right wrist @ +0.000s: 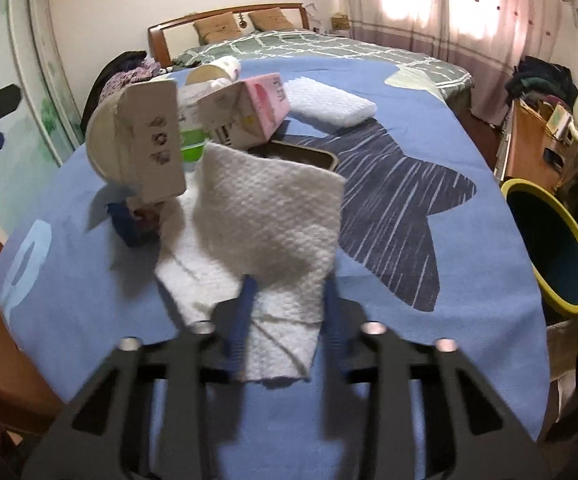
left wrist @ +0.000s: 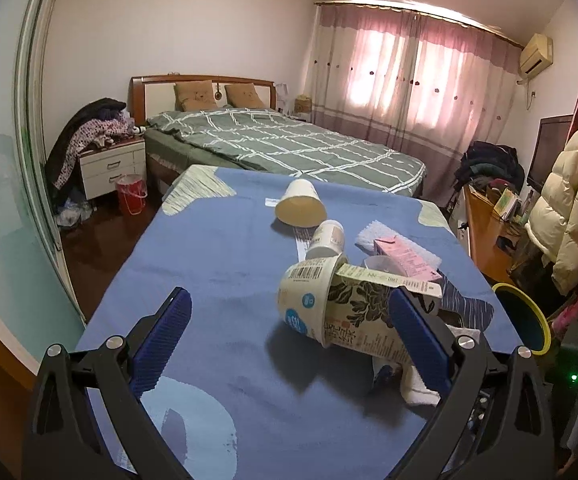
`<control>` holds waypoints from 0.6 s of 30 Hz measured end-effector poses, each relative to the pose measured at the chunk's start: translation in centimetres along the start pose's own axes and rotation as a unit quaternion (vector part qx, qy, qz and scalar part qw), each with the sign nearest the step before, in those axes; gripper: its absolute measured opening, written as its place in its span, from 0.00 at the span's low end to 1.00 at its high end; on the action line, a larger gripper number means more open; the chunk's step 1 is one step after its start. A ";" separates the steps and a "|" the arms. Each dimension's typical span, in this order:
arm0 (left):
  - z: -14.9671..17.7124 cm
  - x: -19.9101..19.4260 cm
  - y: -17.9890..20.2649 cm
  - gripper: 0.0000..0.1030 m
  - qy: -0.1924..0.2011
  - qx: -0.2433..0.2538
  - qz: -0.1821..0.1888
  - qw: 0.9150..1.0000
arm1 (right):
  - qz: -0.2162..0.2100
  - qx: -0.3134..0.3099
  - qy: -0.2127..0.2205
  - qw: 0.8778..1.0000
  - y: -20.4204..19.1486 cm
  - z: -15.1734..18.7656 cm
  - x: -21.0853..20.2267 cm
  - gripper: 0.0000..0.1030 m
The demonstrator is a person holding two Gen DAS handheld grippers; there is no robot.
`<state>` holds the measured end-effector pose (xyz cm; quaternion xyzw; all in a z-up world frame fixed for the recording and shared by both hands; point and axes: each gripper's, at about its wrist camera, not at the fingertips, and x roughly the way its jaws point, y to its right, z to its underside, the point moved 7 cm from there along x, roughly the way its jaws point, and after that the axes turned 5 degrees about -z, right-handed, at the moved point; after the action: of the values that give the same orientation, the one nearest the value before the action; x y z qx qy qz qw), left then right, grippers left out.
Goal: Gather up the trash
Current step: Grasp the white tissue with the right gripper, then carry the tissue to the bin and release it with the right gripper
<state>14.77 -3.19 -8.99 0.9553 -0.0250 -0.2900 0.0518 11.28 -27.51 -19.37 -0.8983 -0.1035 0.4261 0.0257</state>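
My right gripper (right wrist: 289, 284) is shut on a white paper towel (right wrist: 269, 216) and holds it just above the blue tablecloth (right wrist: 449, 300). My left gripper (left wrist: 289, 312) is open and empty over the cloth, left of a pile of trash: a paper tub (left wrist: 309, 292) with a printed carton (left wrist: 369, 308) stuck in it, a yogurt cup (left wrist: 327, 240), a tipped paper cup (left wrist: 301, 204), a pink box (left wrist: 405, 258) and a white sponge pad (left wrist: 373, 234). The carton (right wrist: 157, 140), pink box (right wrist: 257, 108) and pad (right wrist: 329, 102) also show in the right wrist view.
A yellow-rimmed blue bin (right wrist: 549, 240) stands off the table's right edge; it also shows in the left wrist view (left wrist: 525, 316). A dark tray (right wrist: 309, 156) lies behind the towel. A bed (left wrist: 281, 140), a nightstand (left wrist: 113, 168) and a red bucket (left wrist: 131, 194) are beyond.
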 end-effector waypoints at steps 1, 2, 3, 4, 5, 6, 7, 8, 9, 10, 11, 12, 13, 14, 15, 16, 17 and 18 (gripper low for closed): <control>0.1 0.1 0.0 0.94 -0.001 -0.001 0.000 1.000 | -0.007 0.002 -0.001 1.000 0.0 0.0 -0.1 0.09; 0.1 0.3 0.1 0.94 -0.002 0.000 0.000 1.000 | -0.012 0.003 0.001 1.000 -0.1 0.0 -0.3 0.07; 0.1 0.3 0.0 0.94 -0.001 0.000 0.000 1.000 | -0.018 0.005 0.003 1.000 -0.1 0.0 -0.6 0.07; 0.1 0.3 0.1 0.94 0.000 0.001 0.000 1.000 | -0.025 0.008 0.006 1.000 -0.1 -0.1 -1.0 0.06; 0.2 0.3 0.2 0.94 0.001 0.003 0.000 1.000 | -0.032 0.011 0.011 0.999 0.0 -0.3 -1.4 0.06; 0.2 0.3 0.2 0.94 0.002 0.004 0.000 1.000 | -0.038 0.015 0.019 0.999 0.0 -0.5 -1.9 0.06; 0.2 0.4 0.4 0.94 0.002 0.005 0.000 1.000 | -0.041 0.018 0.028 0.999 0.2 -0.9 -2.6 0.06; 0.3 0.5 0.5 0.94 0.002 0.006 0.000 1.000 | -0.041 0.021 0.038 0.998 0.6 -1.2 -3.4 0.06; 0.3 0.4 0.5 0.94 0.002 0.007 0.000 1.000 | -0.042 0.024 0.046 0.998 0.7 -1.4 -4.1 0.06; 0.4 0.6 0.7 0.94 0.001 0.008 0.001 1.000 | -0.043 0.029 0.056 0.997 1.1 -1.8 -4.9 0.06; 0.4 0.5 0.8 0.94 0.000 0.010 0.002 1.000 | -0.042 0.032 0.064 0.997 1.4 -2.0 -5.5 0.06; 0.4 0.5 1.0 0.94 -0.001 0.011 0.002 1.000 | -0.038 0.037 0.075 0.996 2.0 -2.4 -6.4 0.06; 0.5 0.6 1.2 0.94 -0.001 0.013 0.002 1.000 | -0.036 0.041 0.081 0.995 2.5 -2.7 -6.8 0.06; 0.5 0.7 1.3 0.94 -0.002 0.015 0.003 1.000 | -0.036 0.046 0.086 0.995 2.8 -2.9 -7.1 0.06; 0.5 0.7 1.4 0.94 -0.002 0.016 0.003 1.000 | -0.038 0.052 0.091 0.994 3.3 -3.2 -7.6 0.06; 0.6 0.8 1.6 0.94 -0.003 0.017 0.003 1.000 | -0.040 0.059 0.098 0.993 3.8 -3.4 -8.1 0.06; 0.6 0.8 1.6 0.94 -0.004 0.017 0.004 1.000 | -0.039 0.063 0.103 0.992 4.2 -3.6 -8.6 0.06; 0.5 0.8 1.6 0.94 -0.004 0.017 0.004 1.000 | -0.034 0.067 0.110 0.991 4.7 -3.8 -9.0 0.06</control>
<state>15.09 -4.92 -9.68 0.9548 -0.0338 -0.2930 0.0366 9.47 -33.85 -10.70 -0.9319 -0.1022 0.3298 0.1114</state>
